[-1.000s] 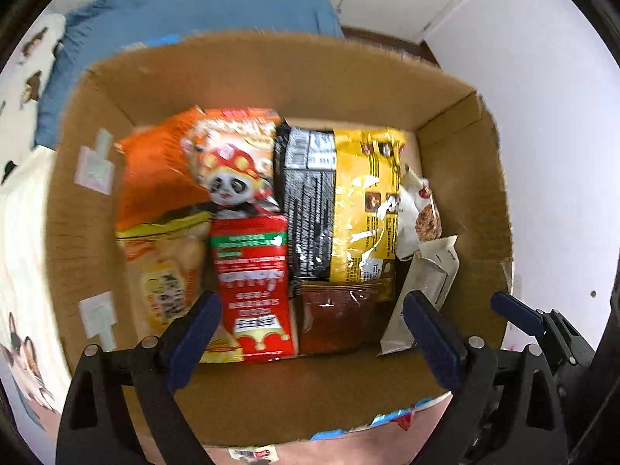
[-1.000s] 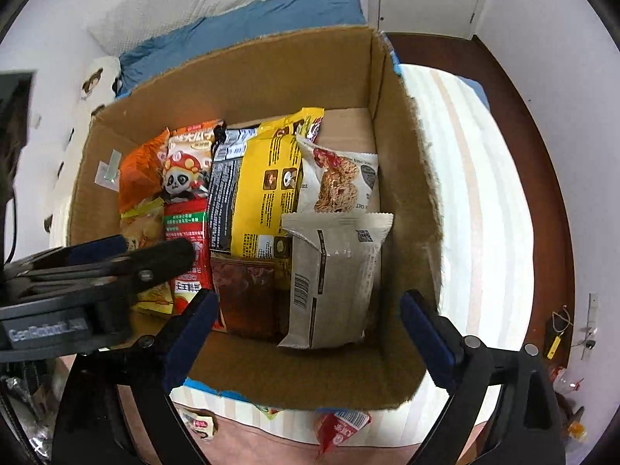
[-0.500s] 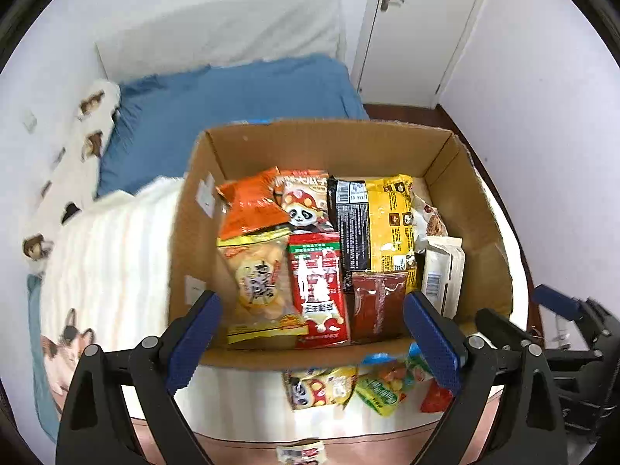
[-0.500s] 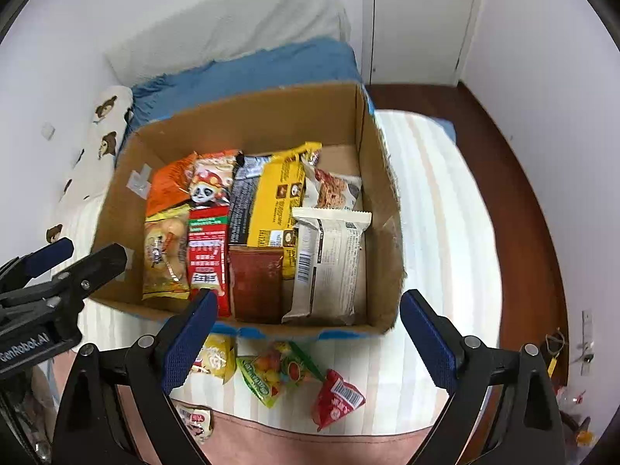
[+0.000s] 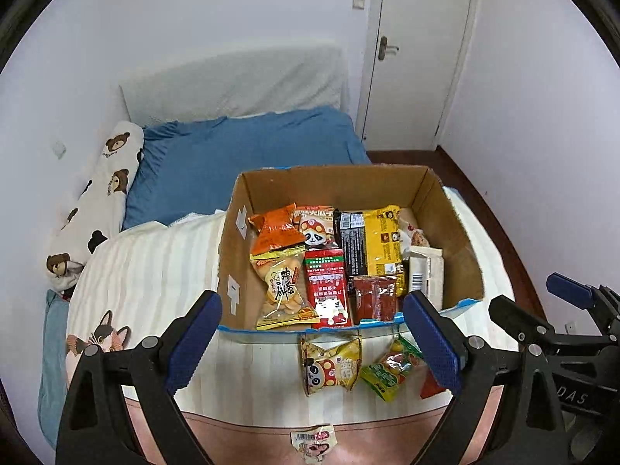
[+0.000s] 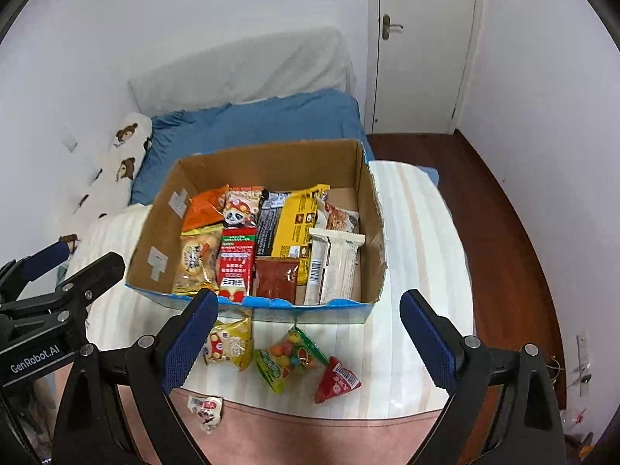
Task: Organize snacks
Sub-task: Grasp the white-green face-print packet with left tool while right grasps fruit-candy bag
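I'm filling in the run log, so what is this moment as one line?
left tool: open, empty | right tool: open, empty | cardboard box: holds packets | loose: panda packet, candy bag, red packet

Cardboard box (image 6: 372, 209) sits on the bed (image 6: 422, 232), door (image 6: 422, 38) behind it, pillow (image 5: 97, 201) to its left. Snack packets stand packed in rows inside the box, front row against the near wall. Before the box on the cover, left to right: panda packet (image 6: 228, 345), candy bag (image 6: 288, 356), triangular packet (image 6: 335, 381). One small packet (image 6: 207, 410) lies nearest the camera, seemingly at the bed's edge.
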Demonstrator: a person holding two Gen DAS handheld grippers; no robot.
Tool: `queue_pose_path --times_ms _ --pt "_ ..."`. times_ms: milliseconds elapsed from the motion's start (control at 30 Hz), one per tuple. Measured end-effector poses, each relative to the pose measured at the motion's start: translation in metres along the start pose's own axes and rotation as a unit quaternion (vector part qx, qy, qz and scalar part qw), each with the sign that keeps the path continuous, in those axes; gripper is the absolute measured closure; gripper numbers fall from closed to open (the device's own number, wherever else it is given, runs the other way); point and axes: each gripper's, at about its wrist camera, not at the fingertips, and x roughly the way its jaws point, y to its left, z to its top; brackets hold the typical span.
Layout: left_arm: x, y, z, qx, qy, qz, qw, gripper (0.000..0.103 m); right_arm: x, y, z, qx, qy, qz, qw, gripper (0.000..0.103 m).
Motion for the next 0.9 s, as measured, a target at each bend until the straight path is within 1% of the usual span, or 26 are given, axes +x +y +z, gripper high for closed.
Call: queue_pose_path --times_ms 100,200,333,467,500,567,600,667,700,733,767,833,900 --pt "-0.010 0.001 -0.005 -0.004 -0.007 -0.003 1.0000 0.007 -0.011 0.001 -0.004 0.003 -0.006 0.008 1.000 0.006" --pt "-0.015 0.003 -0.011 -0.007 -0.009 0.001 0.9999 0.007 -0.016 0.000 -0.010 0.010 -0.003 0.018 1.000 0.006" --pt "-0.009 0.007 -0.025 -0.021 0.011 0.002 0.9997 0.007 -0.010 -0.004 -0.021 0.020 0.012 0.028 0.999 0.006" --pt "0.017 0.016 -0.052 -0.044 0.059 0.008 0.9972 0.007 0.021 -0.013 -0.042 0.047 0.064 0.046 0.996 0.006" --pt "0.026 0.018 -0.062 -0.049 0.075 0.013 0.9958 0.007 0.036 -0.015 -0.051 0.064 0.086 0.060 0.992 0.006" --pt "0.045 0.022 -0.081 -0.055 0.107 0.023 0.9925 0.007 0.061 -0.016 -0.064 0.085 0.113 0.076 0.987 0.006" --pt "0.056 0.024 -0.091 -0.057 0.124 0.030 0.9902 0.007 0.082 -0.017 -0.074 0.101 0.134 0.086 0.982 0.006" --pt "0.079 0.030 -0.113 -0.063 0.164 0.039 0.9837 0.007 0.114 -0.018 -0.090 0.127 0.166 0.092 0.974 0.007" --pt "0.088 0.033 -0.124 -0.068 0.182 0.042 0.9801 0.007 0.125 -0.019 -0.095 0.140 0.174 0.094 0.970 0.013" --pt "0.100 0.037 -0.136 -0.077 0.204 0.041 0.9751 0.007 0.143 -0.021 -0.102 0.159 0.186 0.096 0.965 0.022" --pt "0.105 0.040 -0.144 -0.083 0.216 0.038 0.9721 0.007 0.157 -0.023 -0.107 0.175 0.196 0.093 0.960 0.026" --pt "0.117 0.046 -0.159 -0.098 0.241 0.036 0.9648 0.007 0.174 -0.026 -0.110 0.199 0.202 0.086 0.955 0.026" --pt "0.123 0.050 -0.170 -0.108 0.254 0.036 0.9605 0.007 0.191 -0.027 -0.111 0.226 0.204 0.082 0.949 0.026"
